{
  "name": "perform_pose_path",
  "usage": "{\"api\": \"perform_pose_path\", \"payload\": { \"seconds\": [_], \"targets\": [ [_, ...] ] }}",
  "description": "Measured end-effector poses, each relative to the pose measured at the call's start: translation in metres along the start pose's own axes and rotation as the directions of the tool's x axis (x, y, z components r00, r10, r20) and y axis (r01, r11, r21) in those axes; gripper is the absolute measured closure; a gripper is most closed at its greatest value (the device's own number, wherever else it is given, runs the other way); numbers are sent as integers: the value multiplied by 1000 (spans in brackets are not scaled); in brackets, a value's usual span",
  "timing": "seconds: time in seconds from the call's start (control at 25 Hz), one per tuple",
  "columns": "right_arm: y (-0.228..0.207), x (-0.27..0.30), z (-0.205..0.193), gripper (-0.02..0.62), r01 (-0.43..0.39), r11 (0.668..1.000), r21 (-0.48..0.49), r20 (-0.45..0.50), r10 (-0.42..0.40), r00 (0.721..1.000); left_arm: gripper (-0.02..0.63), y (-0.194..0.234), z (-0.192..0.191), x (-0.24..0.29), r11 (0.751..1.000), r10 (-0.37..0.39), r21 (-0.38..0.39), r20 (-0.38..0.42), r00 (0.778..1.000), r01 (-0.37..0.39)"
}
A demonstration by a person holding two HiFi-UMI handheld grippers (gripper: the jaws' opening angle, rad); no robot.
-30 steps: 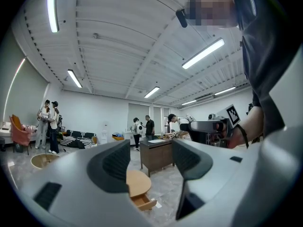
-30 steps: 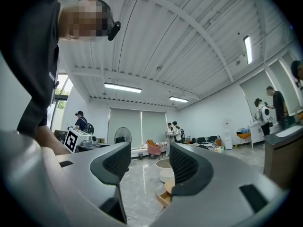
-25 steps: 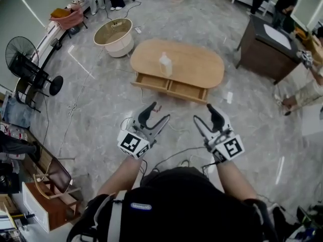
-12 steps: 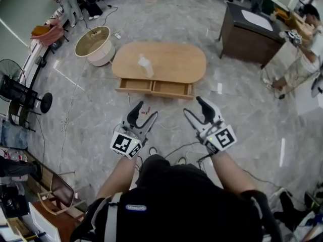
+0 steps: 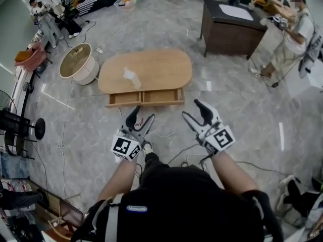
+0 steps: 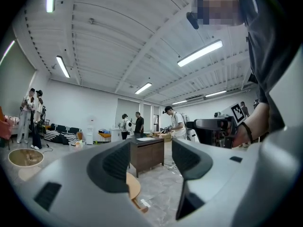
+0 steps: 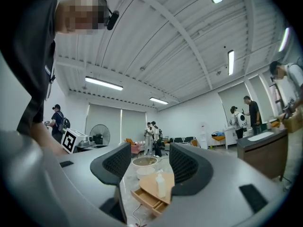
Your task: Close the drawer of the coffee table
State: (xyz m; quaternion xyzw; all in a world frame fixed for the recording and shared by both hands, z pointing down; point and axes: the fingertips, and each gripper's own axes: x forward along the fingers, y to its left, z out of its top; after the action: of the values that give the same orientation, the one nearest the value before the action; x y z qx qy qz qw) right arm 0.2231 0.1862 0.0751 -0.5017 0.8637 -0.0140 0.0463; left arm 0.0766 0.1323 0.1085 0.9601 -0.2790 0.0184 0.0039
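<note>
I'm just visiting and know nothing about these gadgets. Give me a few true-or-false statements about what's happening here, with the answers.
1. The drawer of the coffee table is pulled out. True.
2. The left gripper holds the bottle. False: its jaws are apart and empty, and the bottle stands on the tabletop.
3. The right gripper is open with nothing between its jaws. True.
4. Both grippers touch the drawer. False: both are short of it, not touching.

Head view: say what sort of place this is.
Likely a big open lab or studio, not a home: a coffee table with its drawer open on a wide stone floor, a dark desk beyond, people standing at the edges.
</note>
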Motion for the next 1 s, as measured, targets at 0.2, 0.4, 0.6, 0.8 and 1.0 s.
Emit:
{"api": "perform_pose_path", "payload": {
  "seconds": [0.2,0.4,0.6,0.8,1.0],
  "targets": [
    [-26,30,-17,365,84,996,11,3,-84,996,350,40,-22,31,999,-48,-14,-2,999,48],
    [-37,66,-33,365,170,985,11,9,-170,985,350,83,-32,45,996,-90,-6,-5,996,90],
    [-44,100,-48,365,219,976,0,0,-219,976,350,111,-38,65,989,-147,-7,-6,989,147],
    [-47,137,-69,367,230,972,38,-26,-230,973,350,133,-59,84,979,-204,-23,-26,979,204],
    [-54,161,-109,367,244,970,8,-67,-243,968,350,153,-88,94,974,-228,-23,-49,973,227]
  ]
}}
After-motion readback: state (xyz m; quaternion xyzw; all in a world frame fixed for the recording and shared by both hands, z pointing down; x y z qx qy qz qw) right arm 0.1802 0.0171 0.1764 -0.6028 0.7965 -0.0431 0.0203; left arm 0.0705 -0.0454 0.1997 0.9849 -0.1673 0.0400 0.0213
